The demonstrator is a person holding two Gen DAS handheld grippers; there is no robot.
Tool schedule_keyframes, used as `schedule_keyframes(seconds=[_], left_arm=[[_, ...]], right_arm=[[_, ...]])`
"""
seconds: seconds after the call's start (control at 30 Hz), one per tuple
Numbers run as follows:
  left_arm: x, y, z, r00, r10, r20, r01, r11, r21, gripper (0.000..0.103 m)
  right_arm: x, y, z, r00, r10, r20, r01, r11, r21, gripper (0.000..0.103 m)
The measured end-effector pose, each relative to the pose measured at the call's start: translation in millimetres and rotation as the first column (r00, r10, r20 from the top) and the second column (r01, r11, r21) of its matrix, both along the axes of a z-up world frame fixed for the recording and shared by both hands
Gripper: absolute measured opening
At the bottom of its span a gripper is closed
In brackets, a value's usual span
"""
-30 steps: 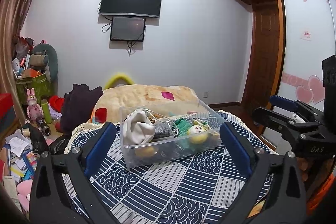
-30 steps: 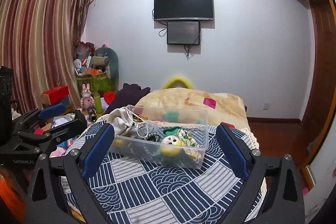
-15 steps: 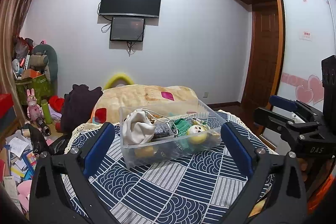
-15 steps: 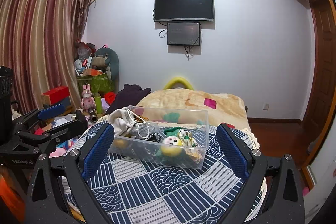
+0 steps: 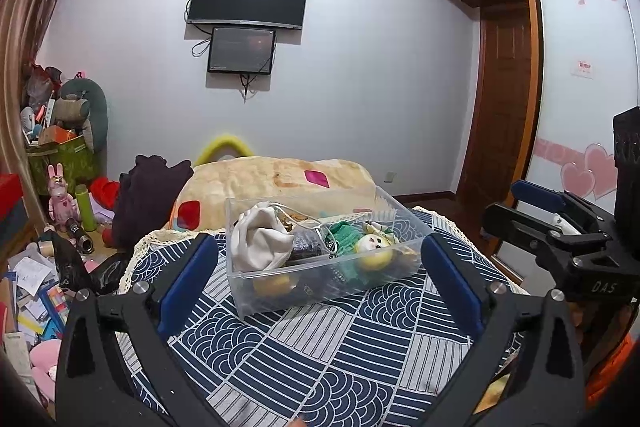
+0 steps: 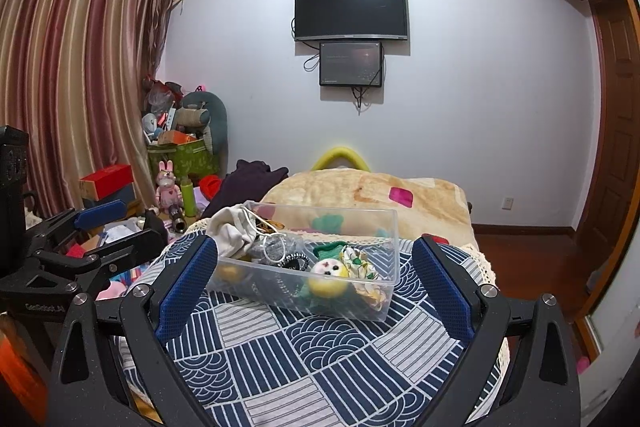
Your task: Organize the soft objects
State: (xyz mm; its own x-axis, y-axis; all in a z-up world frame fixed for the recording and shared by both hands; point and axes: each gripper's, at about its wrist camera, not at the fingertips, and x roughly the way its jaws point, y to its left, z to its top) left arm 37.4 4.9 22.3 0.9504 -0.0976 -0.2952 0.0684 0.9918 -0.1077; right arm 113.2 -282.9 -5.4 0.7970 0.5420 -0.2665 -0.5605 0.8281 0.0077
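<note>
A clear plastic bin (image 5: 320, 263) sat mid-bench on a navy patterned cloth (image 5: 340, 355), already holding a cream fabric pouch (image 5: 260, 239), green knit (image 5: 346, 233) & yellow plush doll (image 5: 374, 247). Left tongs (image 5: 320, 267) & right tongs (image 6: 316, 267) hung wide apart, gripping nothing, w/ the bin framed between each pair, prob. for easy reach. Whether sorting was done or due couldn't be told.
</note>
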Motion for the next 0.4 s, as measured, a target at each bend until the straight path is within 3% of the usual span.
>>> schedule_keyframes(seconds=[0.4], left_arm=[[1.8, -0.3, -2.3, 1.000, -0.016, -0.014, 0.016, 1.000, -0.014, 0.103]], right_arm=[[-0.3, 0.2, 0.4, 1.000, -0.001, -0.001, 0.001, 1.000, 0.000, 0.098]])
